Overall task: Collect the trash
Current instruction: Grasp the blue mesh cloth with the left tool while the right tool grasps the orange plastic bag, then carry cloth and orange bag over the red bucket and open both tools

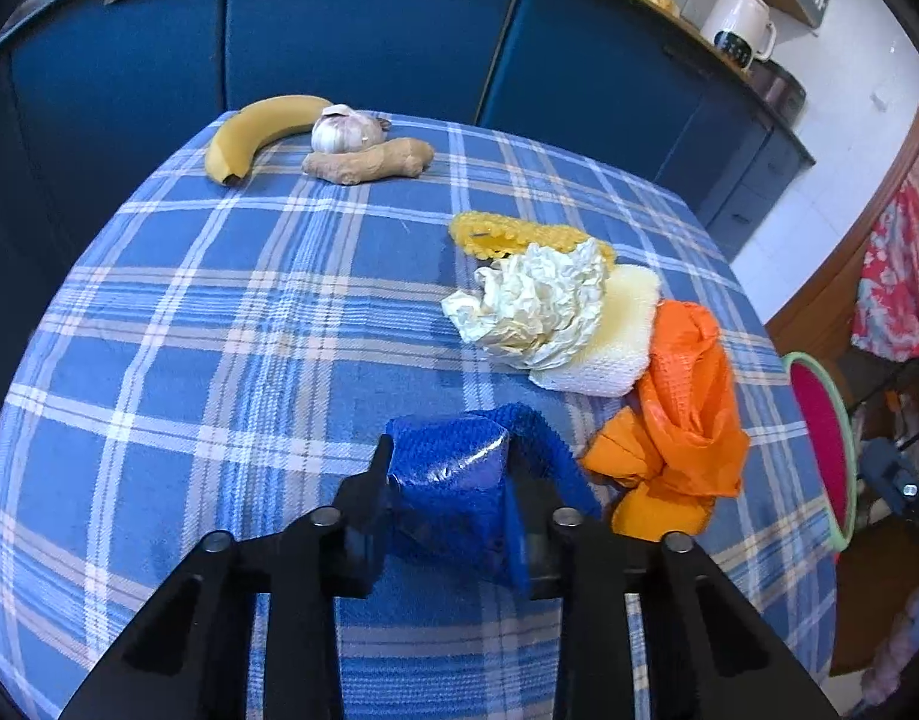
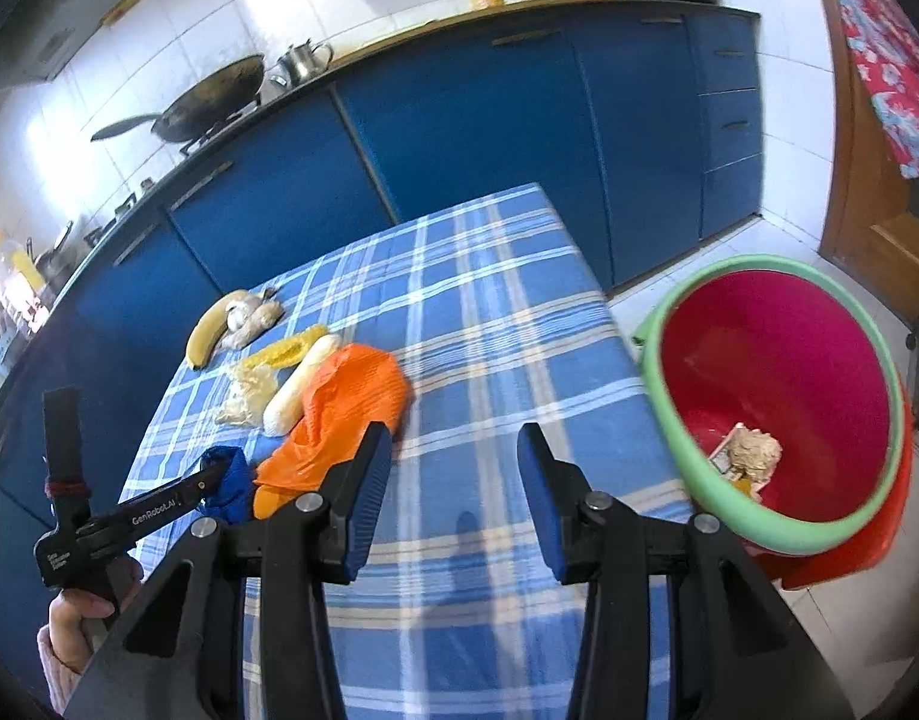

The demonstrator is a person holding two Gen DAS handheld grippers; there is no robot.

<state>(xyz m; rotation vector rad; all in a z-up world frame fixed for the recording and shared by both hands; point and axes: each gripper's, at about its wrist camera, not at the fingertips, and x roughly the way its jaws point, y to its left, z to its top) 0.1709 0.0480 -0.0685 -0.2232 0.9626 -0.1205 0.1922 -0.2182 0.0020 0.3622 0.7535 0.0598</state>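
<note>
My left gripper (image 1: 450, 468) is shut on a crumpled blue plastic bag (image 1: 453, 480) just above the checked tablecloth (image 1: 219, 330); it also shows in the right wrist view (image 2: 228, 483). Right of it lie an orange plastic bag (image 1: 678, 420), a crumpled white paper (image 1: 537, 306), a white foam net (image 1: 621, 354) and a yellow foam net (image 1: 507, 234). My right gripper (image 2: 456, 450) is open and empty above the table, near the orange bag (image 2: 339, 414). A red bin with a green rim (image 2: 777, 408) stands right of the table and holds some trash (image 2: 750, 456).
A banana (image 1: 261, 132), a garlic bulb (image 1: 345, 129) and a ginger root (image 1: 369, 162) lie at the table's far edge. Blue kitchen cabinets (image 2: 489, 120) run behind the table, with a wok (image 2: 213, 99) and a kettle (image 1: 738, 21) on the counter.
</note>
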